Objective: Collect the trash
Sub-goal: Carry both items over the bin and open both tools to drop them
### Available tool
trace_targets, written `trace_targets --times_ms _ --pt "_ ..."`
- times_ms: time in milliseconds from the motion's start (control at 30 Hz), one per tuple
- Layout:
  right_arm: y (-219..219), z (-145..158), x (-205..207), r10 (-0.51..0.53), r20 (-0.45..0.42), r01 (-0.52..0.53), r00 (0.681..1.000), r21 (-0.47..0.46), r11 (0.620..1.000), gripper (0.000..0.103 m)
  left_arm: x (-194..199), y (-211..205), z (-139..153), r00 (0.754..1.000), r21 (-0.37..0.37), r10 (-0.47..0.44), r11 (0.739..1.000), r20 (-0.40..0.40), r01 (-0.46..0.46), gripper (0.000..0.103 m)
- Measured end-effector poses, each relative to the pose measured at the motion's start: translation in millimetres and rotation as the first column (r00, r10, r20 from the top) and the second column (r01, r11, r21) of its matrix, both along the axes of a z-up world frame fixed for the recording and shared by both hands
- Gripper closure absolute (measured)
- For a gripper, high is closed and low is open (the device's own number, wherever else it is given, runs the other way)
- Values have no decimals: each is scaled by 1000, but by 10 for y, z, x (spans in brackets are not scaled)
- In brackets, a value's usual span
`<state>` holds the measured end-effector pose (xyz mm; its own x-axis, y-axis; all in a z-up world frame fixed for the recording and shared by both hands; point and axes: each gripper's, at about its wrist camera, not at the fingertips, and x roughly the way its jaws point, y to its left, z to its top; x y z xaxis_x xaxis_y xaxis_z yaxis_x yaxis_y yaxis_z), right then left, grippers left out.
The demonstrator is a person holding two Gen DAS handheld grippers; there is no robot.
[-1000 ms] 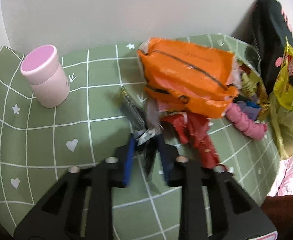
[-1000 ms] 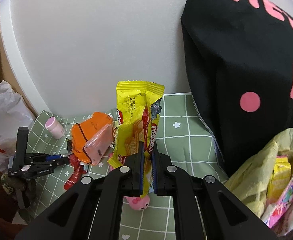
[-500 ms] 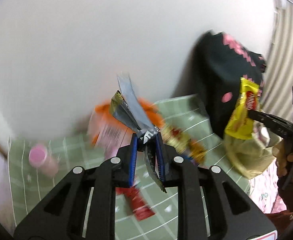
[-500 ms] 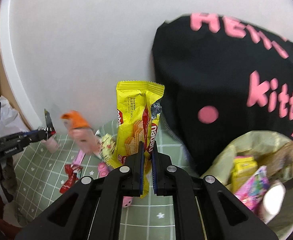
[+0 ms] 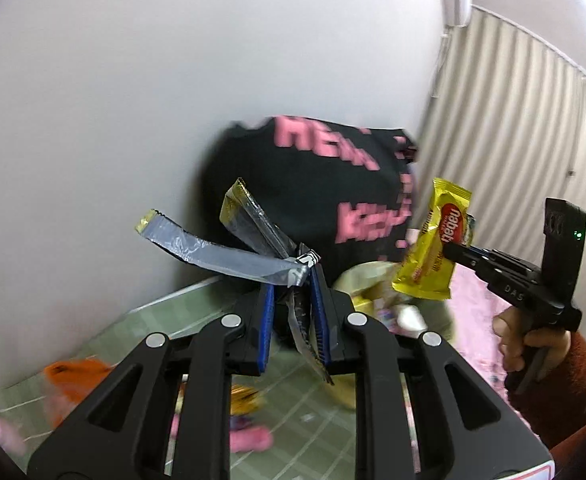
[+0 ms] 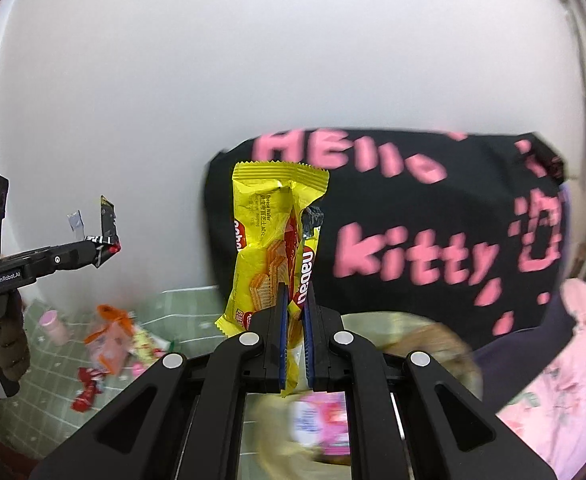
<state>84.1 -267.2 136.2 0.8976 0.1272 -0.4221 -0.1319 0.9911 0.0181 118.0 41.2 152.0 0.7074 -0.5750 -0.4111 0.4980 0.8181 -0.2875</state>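
Two pieces of trash are being carried at once, both lifted clear of the green gridded tablecloth (image 5: pixel 197 320). The left gripper (image 5: pixel 291 292) is being held clenched on a torn silver foil wrapper (image 5: pixel 229 256), pinched near its lower end; two strips are splaying up and toward the upper left of the left wrist frame, a short tail hanging below the pads. The right gripper (image 6: pixel 293 312) is being held clamped on a yellow wafer wrapper (image 6: pixel 273 248), gripped near its bottom edge, long axis upright, standing above the fingers in the centre of the right wrist frame. The drop target is judged to be the open yellowish bag (image 6: pixel 425 340) already holding packets, lying at the foot of the black cushion with pink lettering (image 6: pixel 413 220). In the right wrist view the bag mouth is sitting just below and to the right of the fingertips, so the right hand is judged nearer; in the left wrist view the bag (image 5: pixel 369 280) is lying beyond the fingertips, toward centre right, partly hidden behind the gripper. More litter is being left on the cloth at lower left of the right wrist frame: an orange packet (image 6: pixel 109 332), red wrappers (image 6: pixel 87 392), a pink jar (image 6: pixel 53 326). Much of the background is blurred.
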Motion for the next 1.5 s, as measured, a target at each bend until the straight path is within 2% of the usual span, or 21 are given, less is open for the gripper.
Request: trace_targets --times_ms 100,233,333,500,667,800,1033,1167,1300,1467,1500 --pt "-284 94 -108 -74 17 74 997 -10 997 95 86 -350 27 995 -16 -101 995 2 101 86" --pt "-609 71 -205 -154 1 154 988 -21 988 95 169 -852 6 974 6 -228 974 -4 228 86" --pt "-760 -104 -196 -180 -52 179 982 -26 984 95 220 -1191 -46 950 24 -312 950 -23 312 86" --pt "-895 -602 -29 -179 -180 180 967 -11 984 95 433 -1697 -330 897 53 -421 901 -135 431 86" --pt "-932 -1167 217 -142 -319 154 937 12 988 95 606 -2115 -831 870 156 -410 873 -276 461 86" --pt "-882 -1290 278 -110 -338 115 935 -4 993 95 719 -2245 -1034 856 174 -398 866 -330 469 86" --pt "-801 -1337 342 -84 -359 66 930 -62 996 95 862 -2342 -1143 858 201 -371 866 -356 458 86" --pt "-797 -1303 304 -86 -358 61 930 -81 995 95 884 -2352 -1164 853 186 -372 869 -365 459 86" --pt "-846 -1241 250 -100 -350 80 931 -70 994 95 899 -2331 -1180 837 118 -395 876 -378 467 86" --pt "-887 -1227 231 -97 -359 87 928 -44 995 94 866 -2282 -1093 832 70 -421 878 -362 474 86" --pt "-889 -1230 228 -102 -360 92 927 -45 995 92 864 -2271 -1080 829 60 -424 878 -364 476 81"
